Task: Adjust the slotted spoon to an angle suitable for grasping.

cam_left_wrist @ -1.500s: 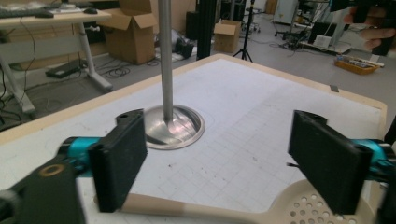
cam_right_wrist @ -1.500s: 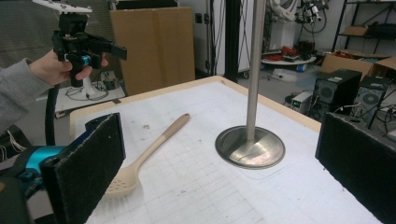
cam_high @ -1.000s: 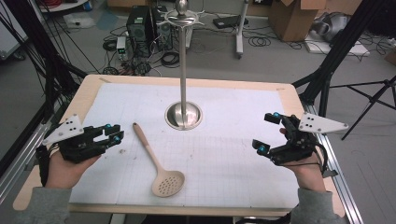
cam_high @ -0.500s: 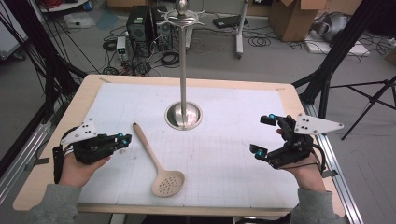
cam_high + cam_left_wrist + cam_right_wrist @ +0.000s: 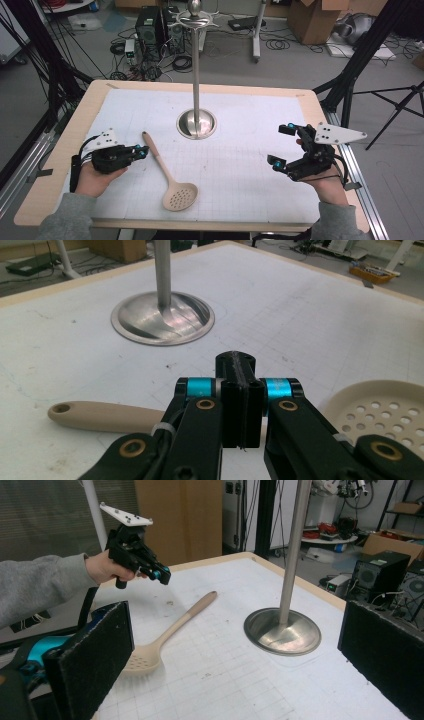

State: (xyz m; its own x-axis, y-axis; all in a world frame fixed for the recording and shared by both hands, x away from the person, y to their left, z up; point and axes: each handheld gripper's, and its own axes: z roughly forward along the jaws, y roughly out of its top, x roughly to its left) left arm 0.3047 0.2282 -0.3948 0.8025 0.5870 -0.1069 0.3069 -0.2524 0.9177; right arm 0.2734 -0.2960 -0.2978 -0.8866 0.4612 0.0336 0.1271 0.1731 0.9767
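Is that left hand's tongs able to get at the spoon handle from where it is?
Probably yes. The left tongs sit right beside the spoon handle with bare table between, but their jaws are shut, so they would need to open first.

A tall metal stand [image 5: 195, 75] rises from a round polished base [image 5: 197, 123], ahead of the left gripper [image 5: 142, 150] and off to its right, well apart from it. The same base sits ahead and left of the right gripper [image 5: 281, 145]. Under both grippers lies a white gridded mat [image 5: 240, 165] on a pale wooden table [image 5: 65, 150]. Far beyond them, on the floor, stand black computer towers [image 5: 150, 25], loose cables [image 5: 277, 44] and a cardboard box [image 5: 312, 17]. A black tripod [image 5: 400, 105] stands out to the right of the right gripper.
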